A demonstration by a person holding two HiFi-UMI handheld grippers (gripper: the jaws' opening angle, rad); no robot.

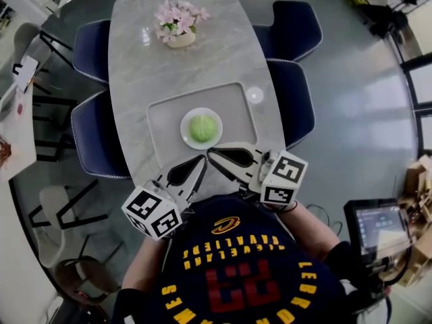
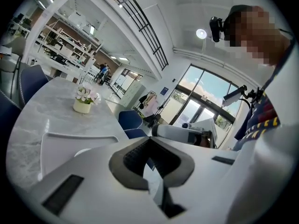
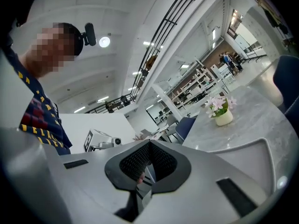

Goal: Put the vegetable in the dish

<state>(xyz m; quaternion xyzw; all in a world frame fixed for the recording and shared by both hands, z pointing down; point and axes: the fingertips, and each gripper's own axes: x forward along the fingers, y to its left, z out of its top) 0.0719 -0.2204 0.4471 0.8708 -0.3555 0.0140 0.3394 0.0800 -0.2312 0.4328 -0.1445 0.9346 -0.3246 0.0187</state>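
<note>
A round green vegetable [image 1: 202,128] lies in a white dish [image 1: 186,135] on a grey tray [image 1: 162,117] in the head view. Both grippers are held at the table's near edge, just short of the tray and apart from the dish. My left gripper [image 1: 203,159] points up and to the right, its jaws pressed together with nothing between them. My right gripper [image 1: 210,152] points left, also shut and empty. The left gripper view shows closed jaws [image 2: 149,139] over the tray [image 2: 56,143]. The right gripper view shows closed jaws [image 3: 149,143] beside the tray rim [image 3: 261,146].
A pot of pink flowers [image 1: 177,24] stands at the far end of the marble table [image 1: 135,59]. A small round disc [image 1: 254,94] lies right of the tray. Dark blue chairs [image 1: 293,100] flank both sides. A screen [image 1: 378,227] stands on the floor at right.
</note>
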